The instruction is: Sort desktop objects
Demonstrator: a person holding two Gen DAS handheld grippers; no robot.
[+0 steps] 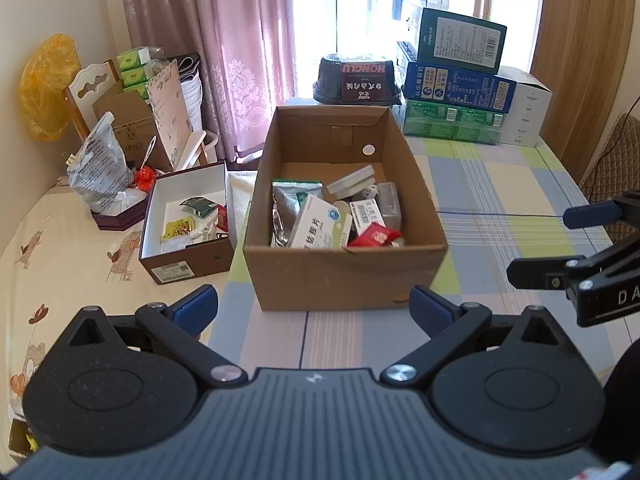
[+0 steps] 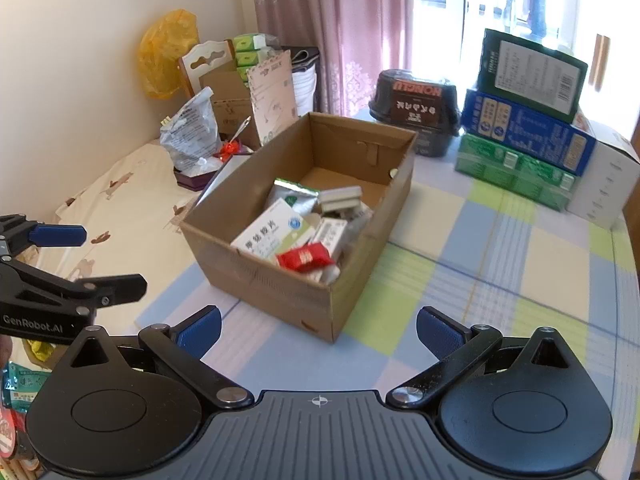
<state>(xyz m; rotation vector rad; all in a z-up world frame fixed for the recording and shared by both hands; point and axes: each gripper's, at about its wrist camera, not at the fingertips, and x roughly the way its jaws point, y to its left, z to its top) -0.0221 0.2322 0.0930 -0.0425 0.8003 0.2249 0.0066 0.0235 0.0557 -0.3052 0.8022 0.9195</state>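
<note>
An open cardboard box (image 1: 344, 276) stands mid-table, holding a white medicine box (image 1: 320, 226), a red packet (image 1: 374, 236), a silver pouch and other small packs. It also shows in the right wrist view (image 2: 280, 288). A smaller dark box with white lining (image 1: 188, 260) sits to its left with a few sachets inside. My left gripper (image 1: 314, 312) is open and empty, just in front of the cardboard box. My right gripper (image 2: 318, 332) is open and empty, at the box's near right corner; it also shows at the right of the left wrist view (image 1: 560, 244).
Stacked green, blue and white cartons (image 1: 456, 92) and a black lidded container (image 1: 356, 80) stand at the table's far end. A plastic bag (image 1: 98, 168), cardboard pieces and a chair crowd the far left. The table carries a checked cloth (image 1: 500, 208).
</note>
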